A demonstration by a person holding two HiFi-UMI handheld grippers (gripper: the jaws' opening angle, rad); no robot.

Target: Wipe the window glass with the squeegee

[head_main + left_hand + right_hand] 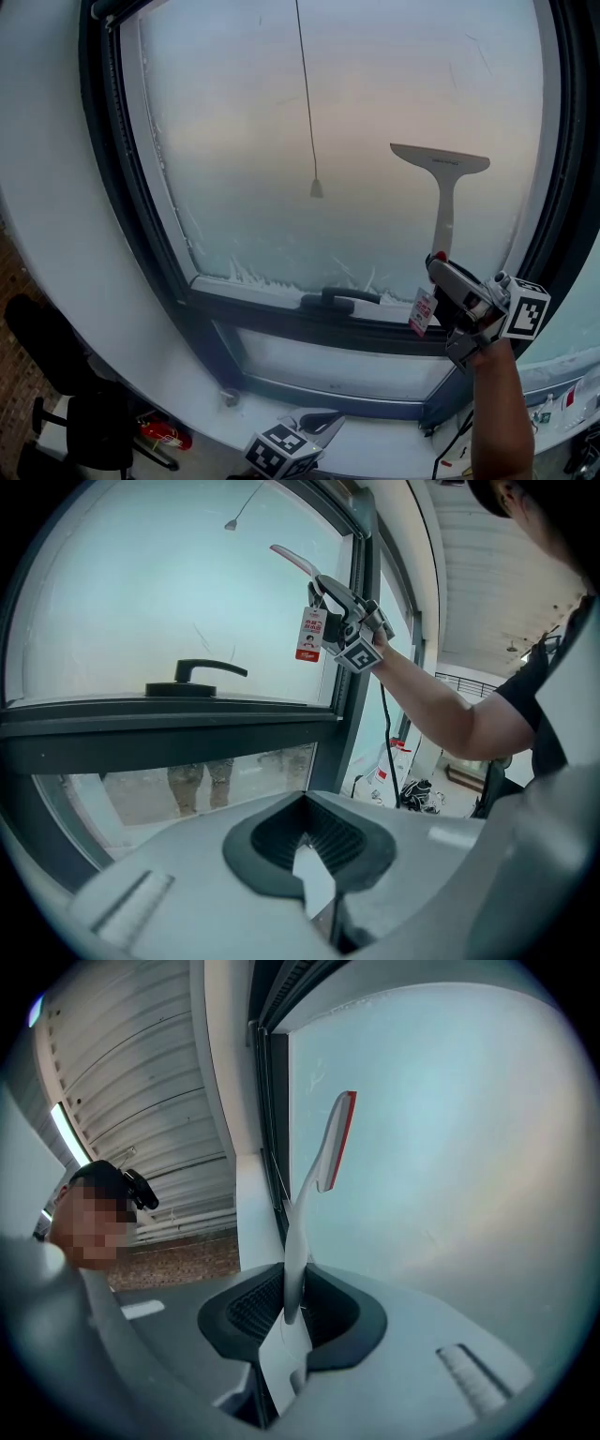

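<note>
1 squeegee [444,199] apparently between right tongs [289,1309]

- Soft, even daylight glows through the hazy window glass [375,112]; the lower left of the frame is dim.
- Fisheye bending and dark corners edge every view.

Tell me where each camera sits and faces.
Head view: on the person's head, facing the window glass; shows right gripper, right arm, left gripper.
Left gripper view: low, looking up past the window handle at the right arm.
Right gripper view: looking along the squeegee up the glass; person's head at left.
Shared: all three show the squeegee.
</note>
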